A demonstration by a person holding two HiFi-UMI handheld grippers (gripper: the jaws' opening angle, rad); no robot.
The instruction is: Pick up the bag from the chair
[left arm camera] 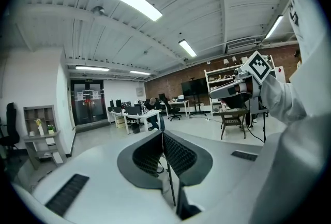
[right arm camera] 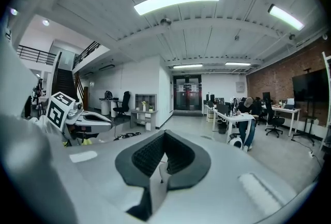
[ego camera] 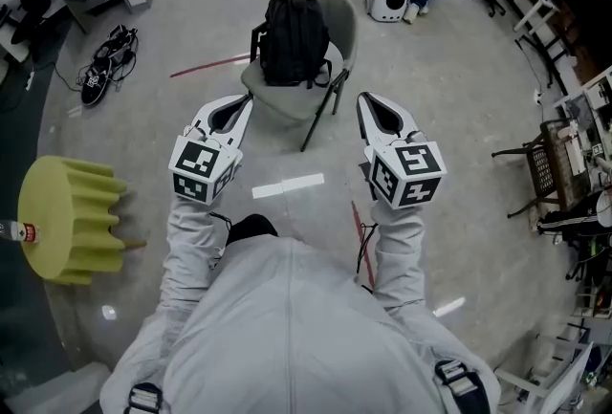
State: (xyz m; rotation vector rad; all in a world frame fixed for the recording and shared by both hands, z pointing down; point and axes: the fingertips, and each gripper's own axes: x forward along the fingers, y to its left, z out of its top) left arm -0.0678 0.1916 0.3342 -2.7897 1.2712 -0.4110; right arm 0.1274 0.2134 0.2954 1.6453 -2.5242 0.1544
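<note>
Nothing picked up yet: the bag waits on the chair.

The black backpack stands upright on the grey chair, ahead of my fingertips and well apart from them, roughly between the two pairs. My left fingers and right fingers are each pressed together, empty, touching nothing. I judge that the approach, grasp and lift all remain.

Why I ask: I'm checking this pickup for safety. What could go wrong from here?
1. The left gripper and right gripper are both shut, short of the chair. Reaching in like that would likely shove the black bag rather than grasp it.
2. The bag stands upright against the backrest, so a nudge may tip it off the seat.
3. Its straps hang near the seat edge and could snag.
</note>
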